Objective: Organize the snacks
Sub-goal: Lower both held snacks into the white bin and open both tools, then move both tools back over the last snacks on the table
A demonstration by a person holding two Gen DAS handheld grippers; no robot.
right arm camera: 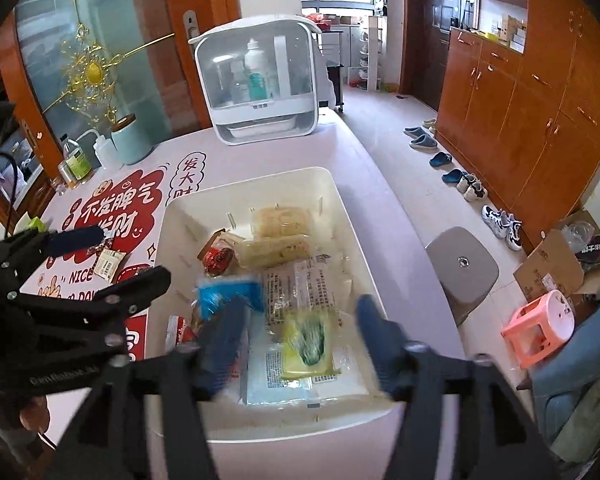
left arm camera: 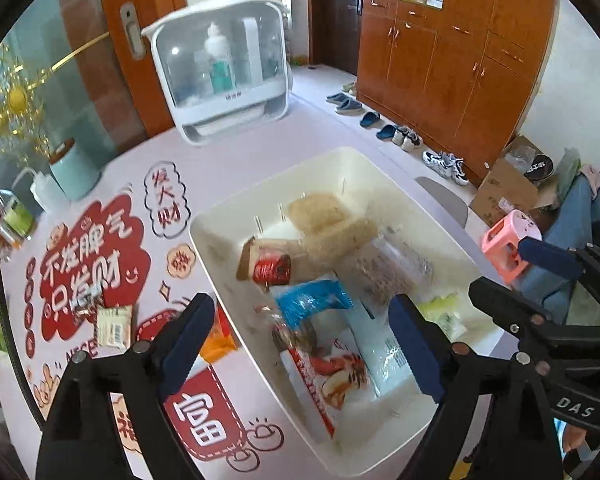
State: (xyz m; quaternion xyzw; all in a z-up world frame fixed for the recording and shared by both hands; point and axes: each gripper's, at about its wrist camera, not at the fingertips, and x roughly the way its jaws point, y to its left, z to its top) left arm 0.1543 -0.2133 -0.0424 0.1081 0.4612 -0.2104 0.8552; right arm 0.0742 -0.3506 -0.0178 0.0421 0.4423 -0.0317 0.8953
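Note:
A cream plastic bin [left arm camera: 224, 276] [right arm camera: 172, 216] sits on the table and holds several snack packets: a blue packet [left arm camera: 312, 300] [right arm camera: 228, 288], a red-and-white packet [left arm camera: 324, 376], a red-label packet [left arm camera: 270, 268] [right arm camera: 218, 260], pale noodle blocks [left arm camera: 320, 210] [right arm camera: 280, 220] and a yellow-green packet [right arm camera: 306, 344]. My left gripper [left arm camera: 300, 344] is open and empty, astride the bin's left wall. My right gripper [right arm camera: 300, 340] is open and empty over the bin's near end, above the yellow-green packet. A small cream packet [left arm camera: 114, 326] [right arm camera: 108, 262] and an orange packet [left arm camera: 220, 340] lie on the table left of the bin.
A white cosmetics case [left arm camera: 224, 68] [right arm camera: 260, 84] stands at the table's far end. A teal canister [left arm camera: 74, 172] [right arm camera: 130, 140] and bottles [right arm camera: 76, 162] stand at the far left. A grey stool [right arm camera: 462, 264], a pink stool [right arm camera: 540, 326] and shoes [right arm camera: 500, 220] are on the floor at right.

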